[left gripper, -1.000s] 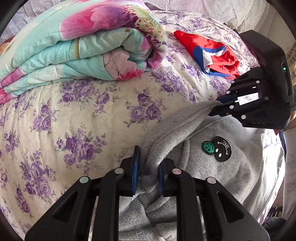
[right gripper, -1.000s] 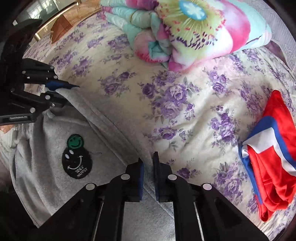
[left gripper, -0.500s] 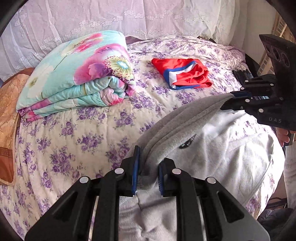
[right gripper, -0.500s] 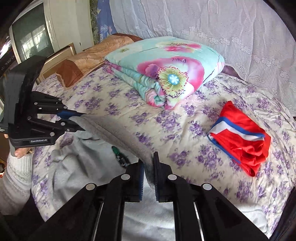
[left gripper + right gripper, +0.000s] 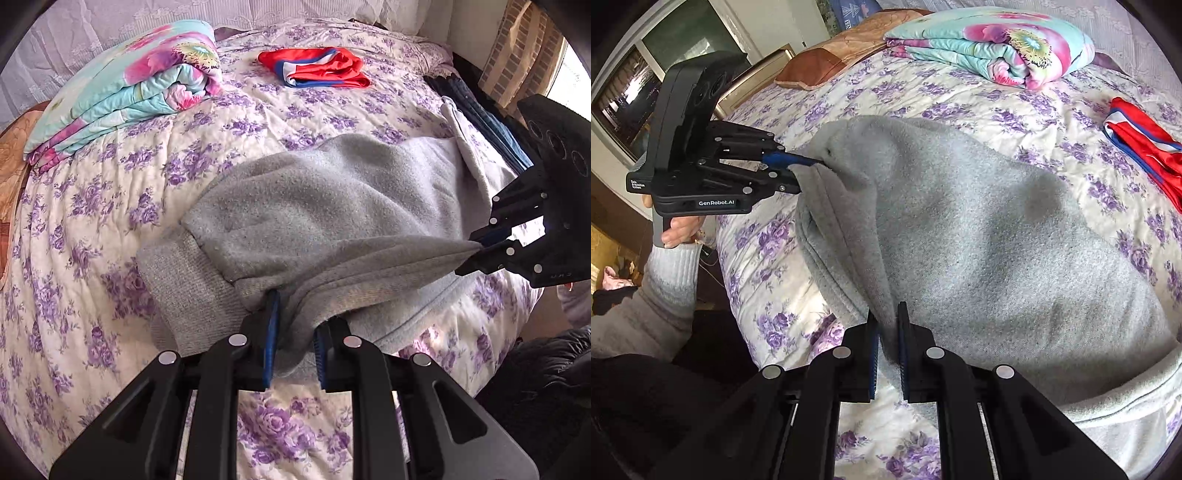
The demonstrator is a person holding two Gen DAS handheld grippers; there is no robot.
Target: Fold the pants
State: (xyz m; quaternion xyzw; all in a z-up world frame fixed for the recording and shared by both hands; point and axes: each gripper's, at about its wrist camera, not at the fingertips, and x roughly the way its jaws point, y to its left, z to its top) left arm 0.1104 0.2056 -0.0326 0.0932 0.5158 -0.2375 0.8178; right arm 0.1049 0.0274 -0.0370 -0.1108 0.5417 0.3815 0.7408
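The grey pants (image 5: 325,206) lay across the flower-print bed (image 5: 110,206), filling the centre of the left wrist view and the centre-right of the right wrist view. One edge of the fabric was stretched between the two claws, raised off the bedspread.

Left claw (image 5: 293,347): at bottom centre of the left wrist view, its two blue-padded fingers (image 5: 271,332) were clamped on a bunched fold of the pants next to the ribbed cuff (image 5: 184,291). The cloth filled the gap between the pads. In the right wrist view the same claw (image 5: 798,173) appeared at the left of the frame, gripped by a hand (image 5: 681,229) in a grey sleeve, pinching the far corner of the fabric.

Right claw (image 5: 887,350): at bottom centre of its own view, fingers drawn together on a thin edge of the pants – the cloth rose from between the pads toward the upper left. In the left wrist view this claw (image 5: 480,251) stood at the right edge, holding the taut fabric edge at its tip.

Other items on the bed – a folded floral quilt (image 5: 125,88) at upper left and a red, white and blue garment (image 5: 314,68) at upper centre of the left wrist view, both well apart from the pants.
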